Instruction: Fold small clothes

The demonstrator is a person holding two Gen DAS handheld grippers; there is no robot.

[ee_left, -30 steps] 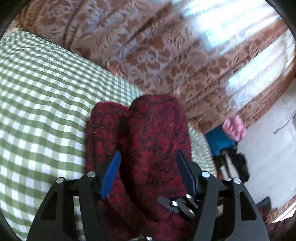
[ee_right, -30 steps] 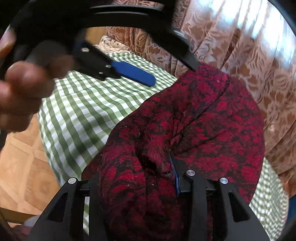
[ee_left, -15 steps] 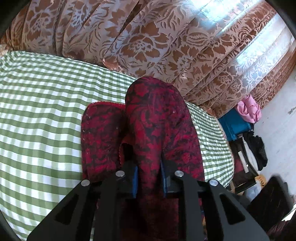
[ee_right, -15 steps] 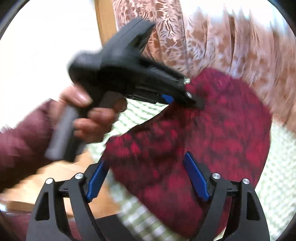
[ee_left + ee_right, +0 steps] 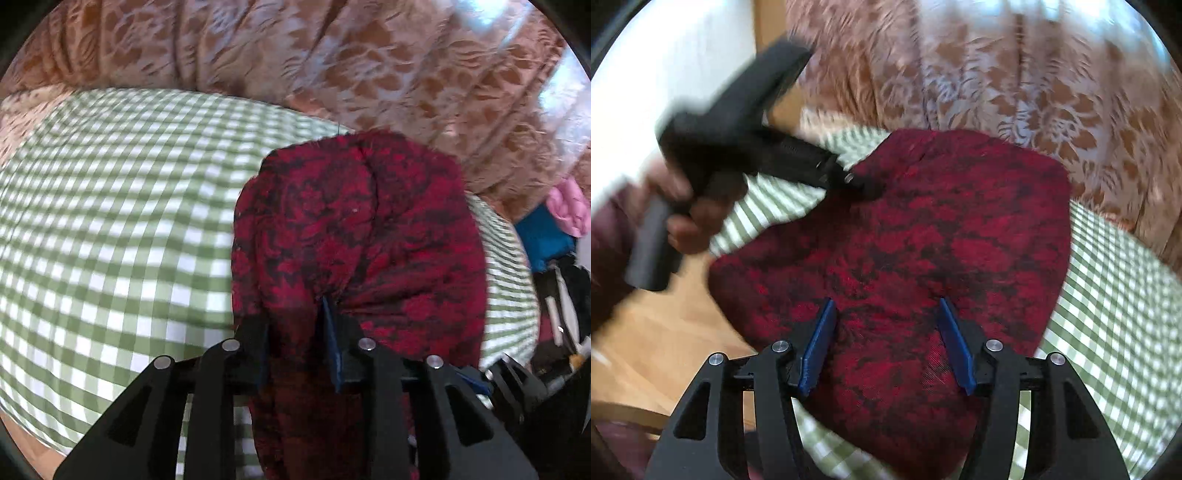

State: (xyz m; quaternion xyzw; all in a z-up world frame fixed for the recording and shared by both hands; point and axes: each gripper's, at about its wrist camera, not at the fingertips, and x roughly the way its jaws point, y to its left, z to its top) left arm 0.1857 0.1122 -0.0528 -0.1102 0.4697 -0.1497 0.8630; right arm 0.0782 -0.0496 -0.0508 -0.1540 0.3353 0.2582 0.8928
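Observation:
A dark red patterned garment (image 5: 354, 236) lies in a rounded heap on the green checked tablecloth (image 5: 110, 221). My left gripper (image 5: 295, 325) pinches a bunched fold of it at its near edge, and its jaws are opening. In the right wrist view the same gripper (image 5: 860, 182), held by a hand (image 5: 690, 221), touches the garment's (image 5: 923, 236) far left edge. My right gripper (image 5: 886, 314) hovers over the garment's near part. Its blue pads (image 5: 820, 332) stand apart with cloth lying under and between them, not pinched, and the jaws are closing.
A brown floral curtain (image 5: 332, 66) hangs just behind the table. The wooden floor (image 5: 665, 332) shows to the left of the table's edge. Pink and blue bundles (image 5: 554, 221) and dark clutter sit on the floor at the far right.
The right gripper let go of the fold it held, opened wide, and now stands narrower. The left gripper shut on the garment's edge and tipped downward. The garment now lies flatter.

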